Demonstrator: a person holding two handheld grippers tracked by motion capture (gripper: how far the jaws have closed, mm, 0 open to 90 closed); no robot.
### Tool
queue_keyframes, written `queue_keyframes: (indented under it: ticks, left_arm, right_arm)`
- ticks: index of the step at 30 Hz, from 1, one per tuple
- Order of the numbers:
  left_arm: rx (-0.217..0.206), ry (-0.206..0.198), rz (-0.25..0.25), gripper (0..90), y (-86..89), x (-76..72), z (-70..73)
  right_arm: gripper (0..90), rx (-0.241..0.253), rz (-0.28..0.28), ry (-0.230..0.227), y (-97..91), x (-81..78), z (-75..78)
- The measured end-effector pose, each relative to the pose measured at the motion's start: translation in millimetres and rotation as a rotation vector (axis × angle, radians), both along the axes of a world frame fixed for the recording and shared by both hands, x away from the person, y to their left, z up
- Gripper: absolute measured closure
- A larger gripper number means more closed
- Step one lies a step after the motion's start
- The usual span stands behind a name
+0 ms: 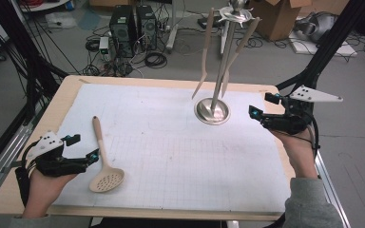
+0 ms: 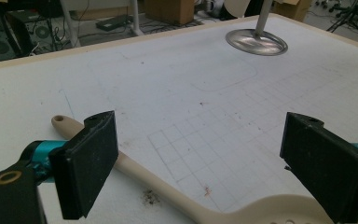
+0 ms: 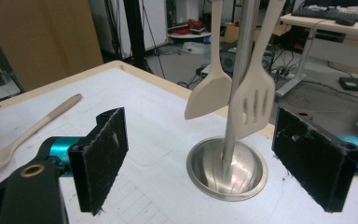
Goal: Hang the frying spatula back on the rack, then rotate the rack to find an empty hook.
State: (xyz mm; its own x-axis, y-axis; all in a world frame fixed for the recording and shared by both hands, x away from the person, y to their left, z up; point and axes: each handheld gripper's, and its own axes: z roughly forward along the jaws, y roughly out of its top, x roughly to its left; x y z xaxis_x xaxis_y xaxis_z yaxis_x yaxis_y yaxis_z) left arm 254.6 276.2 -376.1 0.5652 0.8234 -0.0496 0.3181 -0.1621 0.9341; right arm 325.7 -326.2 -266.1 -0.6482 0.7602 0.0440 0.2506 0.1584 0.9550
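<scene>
A beige slotted spoon (image 1: 104, 161) lies on the white gridded mat (image 1: 180, 156) at the front left, bowl toward me, handle pointing away. My left gripper (image 1: 83, 147) sits open just left of it; in the left gripper view the spoon (image 2: 168, 186) runs across between the black pads (image 2: 91, 163). A steel utensil stand (image 1: 213, 110) rises at the back right, with a solid spatula (image 1: 204, 52) and a slotted turner (image 1: 237, 52) hanging from its top. My right gripper (image 1: 262, 105) is open, just right of the stand's base (image 3: 227, 170), with the hanging spatula (image 3: 209, 95) and turner (image 3: 256, 102) ahead of it.
The wooden table (image 1: 69, 88) edges the mat on all sides. Beyond it, the floor holds computer towers (image 1: 132, 28), cables and cardboard boxes (image 1: 280, 16). Black frame posts (image 1: 323, 52) stand at both sides of the table.
</scene>
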Motion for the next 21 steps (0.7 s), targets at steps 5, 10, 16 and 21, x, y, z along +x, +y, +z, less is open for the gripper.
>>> queue_keyframes:
  ticks: [5, 10, 16, 21]
  left_arm:
    - [-0.003, 0.004, -0.002, 11.9, 0.2, 2.1, -1.3]
    - [0.000, 0.011, -0.014, 11.9, -3.4, 3.4, -3.8]
    - [0.007, 0.002, -0.018, 11.9, -4.2, 2.8, -2.7]
    - [0.017, 0.002, -0.004, 12.0, -4.9, 1.5, -6.2]
  right_arm:
    - [17.2, 0.016, 0.000, -0.002, -4.4, -0.1, 3.3]
    - [17.2, 0.014, -0.017, 0.011, -8.4, 2.6, 9.4]
    - [18.7, -0.010, -0.005, 0.032, -12.0, 9.6, 21.7]
    - [33.5, 0.001, 0.025, 0.032, -12.2, 17.5, 33.0]
